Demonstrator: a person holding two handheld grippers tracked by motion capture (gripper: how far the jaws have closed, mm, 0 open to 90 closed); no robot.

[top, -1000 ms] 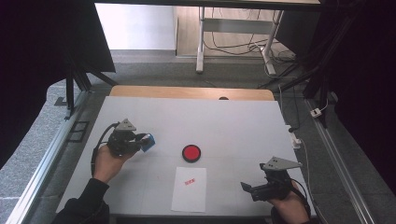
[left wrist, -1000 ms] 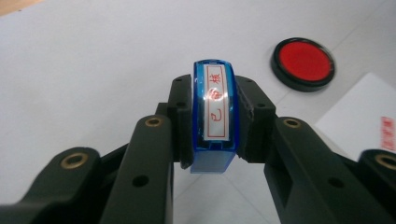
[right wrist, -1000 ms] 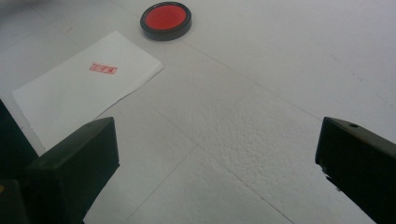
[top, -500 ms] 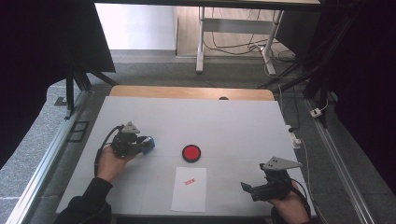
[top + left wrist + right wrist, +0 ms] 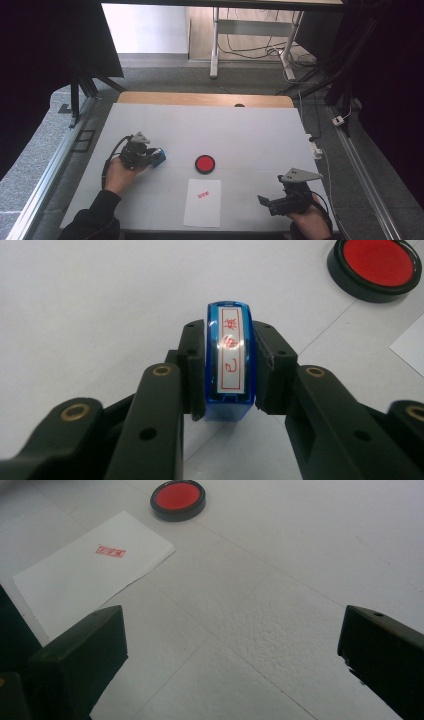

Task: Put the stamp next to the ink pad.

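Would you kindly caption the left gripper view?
Left gripper clamps blue stamp near red ink pad.

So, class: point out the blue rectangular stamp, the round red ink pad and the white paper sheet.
blue rectangular stamp (image 5: 229, 347), left gripper view, on its labelled top face.
round red ink pad (image 5: 205, 163), high view, on its red centre.
white paper sheet (image 5: 75, 582), right gripper view, on its bare part.

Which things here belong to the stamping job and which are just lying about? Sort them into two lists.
Part of the job:
- blue stamp, clamped in the left claw
- red ink pad
- sheet of paper bearing a red stamp mark

Just lying about:
- white plug on the floor to the right of the table
- cables on the floor beyond the table
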